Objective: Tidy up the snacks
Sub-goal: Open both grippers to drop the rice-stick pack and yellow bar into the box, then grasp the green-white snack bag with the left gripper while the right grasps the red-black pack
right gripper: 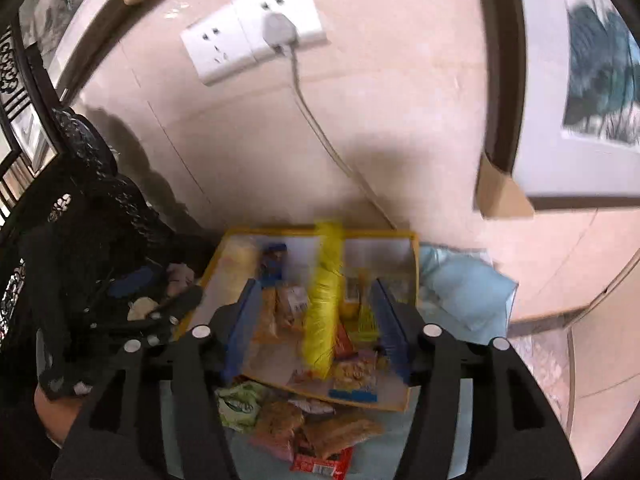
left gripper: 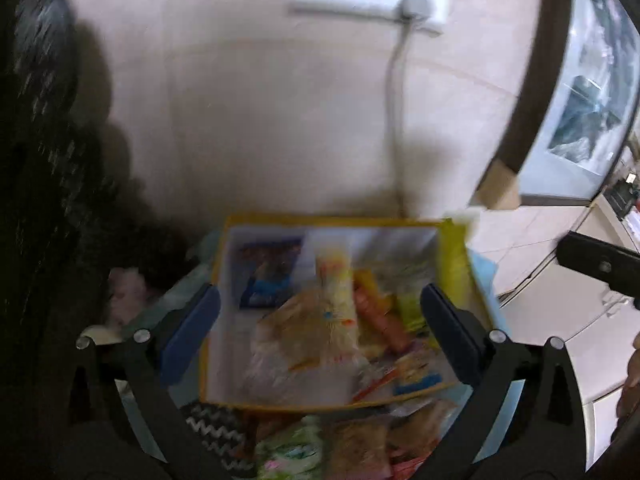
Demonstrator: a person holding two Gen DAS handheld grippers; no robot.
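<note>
Jaws: your left gripper (left gripper: pixel 320 336) and right gripper (right gripper: pixel 316 322) stood released, empty. Box (left gripper: pixel 336 222) lower centre; loose snacks (right gripper: pixel 280 424) below could be swept off.

White wall socket (right gripper: pixel 252 26) with grey plug (right gripper: pixel 278 28), framed picture (right gripper: pixel 592 80), dark carved chair (right gripper: pixel 80 200).

I'm in a home: wall socket (right gripper: pixel 252 26) at twelve o'clock, framed picture (right gripper: pixel 592 80) at two, tiled floor (left gripper: pixel 560 320).
</note>
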